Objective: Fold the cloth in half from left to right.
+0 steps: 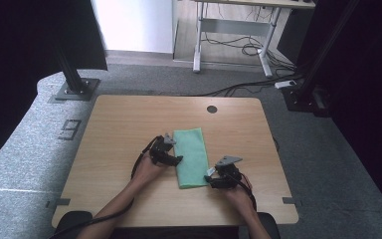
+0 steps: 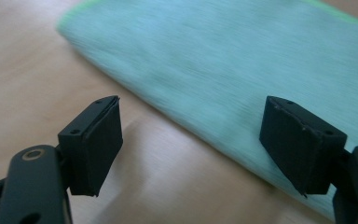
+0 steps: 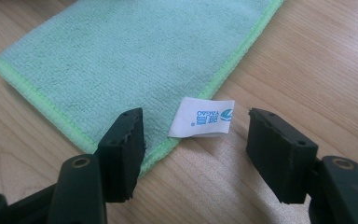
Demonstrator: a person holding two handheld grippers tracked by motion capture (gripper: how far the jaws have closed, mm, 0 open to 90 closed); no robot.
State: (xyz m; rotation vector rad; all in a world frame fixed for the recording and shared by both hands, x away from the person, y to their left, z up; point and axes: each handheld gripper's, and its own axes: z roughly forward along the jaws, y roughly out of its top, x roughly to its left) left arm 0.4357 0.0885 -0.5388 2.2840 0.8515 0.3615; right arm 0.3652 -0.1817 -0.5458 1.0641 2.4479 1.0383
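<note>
- There is one folded green microfibre cloth [image 1: 192,157] with a lighter green stitched edge. It lies flat on the one light wooden table [image 1: 129,129], a little toward the person's side of the middle.
- One small white label with blue print [image 3: 201,117] is sewn to the cloth's edge near a corner. It sticks out over the bare wood.
- There are two black two-jaw grippers, one in each hand of the person.
- The left gripper [image 2: 191,140] is at the left long edge of the cloth. Its jaws stand wide apart and hold nothing. In the left gripper view one jaw is over the wood and the other is over the cloth; the picture is blurred.
- The right gripper [image 3: 196,154] is at the near right corner of the cloth. Its jaws stand apart on both sides of the white label, and the pads do not press on it or on the cloth.
- One round dark hole [image 1: 212,109] is in the table top near the far edge.
- I see no container on the table.
</note>
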